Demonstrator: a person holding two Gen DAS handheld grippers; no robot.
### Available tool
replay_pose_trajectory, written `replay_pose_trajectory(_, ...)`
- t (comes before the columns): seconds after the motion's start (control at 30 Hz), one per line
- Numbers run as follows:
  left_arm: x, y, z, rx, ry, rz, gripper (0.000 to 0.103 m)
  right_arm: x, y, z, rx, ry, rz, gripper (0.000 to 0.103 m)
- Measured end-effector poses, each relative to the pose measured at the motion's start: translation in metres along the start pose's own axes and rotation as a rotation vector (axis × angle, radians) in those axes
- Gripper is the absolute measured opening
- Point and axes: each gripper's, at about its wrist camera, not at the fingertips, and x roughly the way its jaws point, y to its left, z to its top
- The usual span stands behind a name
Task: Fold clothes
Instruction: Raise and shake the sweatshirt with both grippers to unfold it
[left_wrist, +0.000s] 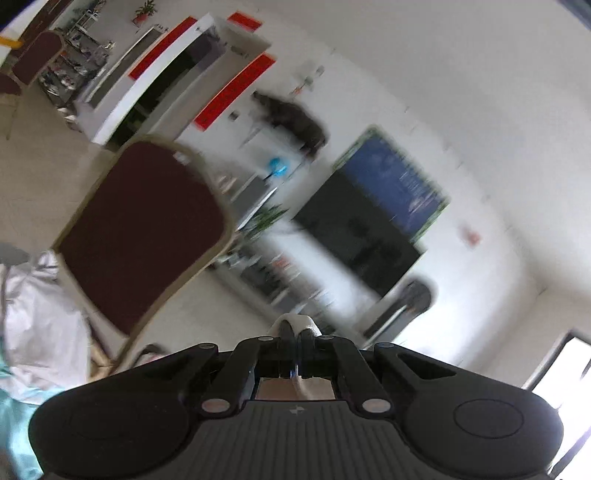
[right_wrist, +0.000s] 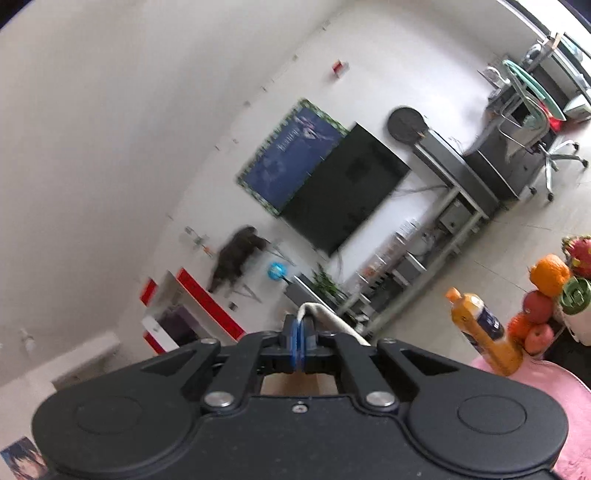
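Left tongs clamped on white cloth, maroon chair beyond.

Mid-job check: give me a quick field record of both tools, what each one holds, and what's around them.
left tool: shut on white cloth
right tool: shut on white cloth
aim: both raised, facing the far wall and the dark TV
left surroundings: maroon chair; pale garments at lower left
right surroundings: orange bottle, fruit pile, pink cover
image quality: motion-blurred
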Motion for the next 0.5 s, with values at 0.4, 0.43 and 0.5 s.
replay_pose_trajectory(0.4,0.123,-0.011,0.024,0.129,-0.033,0.041,0.000,0.164,-0.011,-0.012,-0.106,0.067,-0.200,0.002)
replay_pose_trajectory(0.43,0.121,-0.003,0.013,0.132,-0.027,0.052,0.000,0.157,-0.004,-0.006,-0.135,0.034,-0.182,0.002)
replay_pose_trajectory(0.5,0.124,0.020,-0.017,0.128,0.019,0.092,0.000,0.146,-0.007,-0.005,-0.153,0.025,-0.173,0.002)
